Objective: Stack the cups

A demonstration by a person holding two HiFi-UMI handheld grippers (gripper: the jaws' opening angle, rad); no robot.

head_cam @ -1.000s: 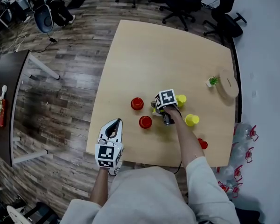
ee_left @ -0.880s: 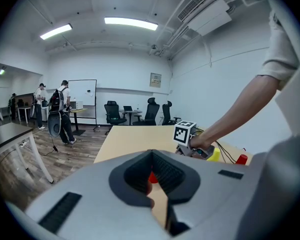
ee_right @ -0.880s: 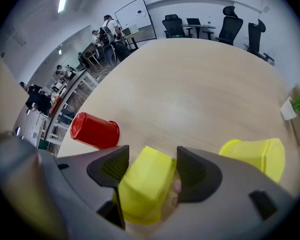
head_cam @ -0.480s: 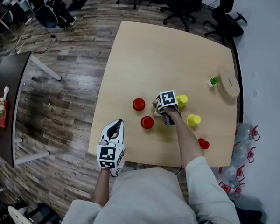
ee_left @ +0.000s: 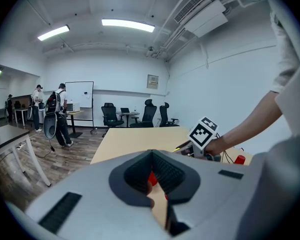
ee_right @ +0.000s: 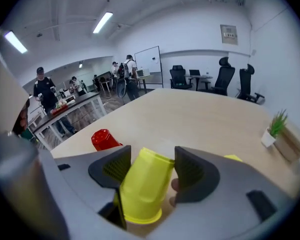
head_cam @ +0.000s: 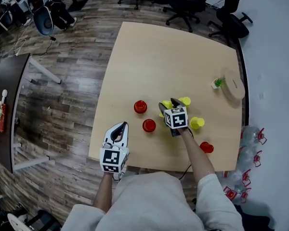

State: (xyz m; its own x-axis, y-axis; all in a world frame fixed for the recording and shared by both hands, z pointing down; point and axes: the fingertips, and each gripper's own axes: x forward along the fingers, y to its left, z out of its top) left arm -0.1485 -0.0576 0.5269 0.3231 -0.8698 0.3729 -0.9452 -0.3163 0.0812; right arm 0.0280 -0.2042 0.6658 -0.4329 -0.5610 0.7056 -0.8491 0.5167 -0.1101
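Note:
My right gripper (head_cam: 167,103) is shut on an upside-down yellow cup (ee_right: 142,186) and holds it tilted a little above the table (head_cam: 149,57); its jaws have just been closing on the cup. Two more yellow cups (head_cam: 185,101) (head_cam: 197,123) stand just to its right. Two red cups (head_cam: 140,106) (head_cam: 149,125) stand to its left, and a third red cup (head_cam: 206,147) sits near the front right edge. My left gripper (head_cam: 119,125) hovers at the table's front left edge with its fingertips together and nothing between them.
A small potted plant (head_cam: 218,83) and a round wooden disc (head_cam: 233,88) sit at the table's right edge. Office chairs (head_cam: 231,13) stand beyond the far side. People stand far off in the room in both gripper views.
The right gripper has risen and tipped more steeply downward, lifting the yellow cup off the table. The left gripper has stayed where it was.

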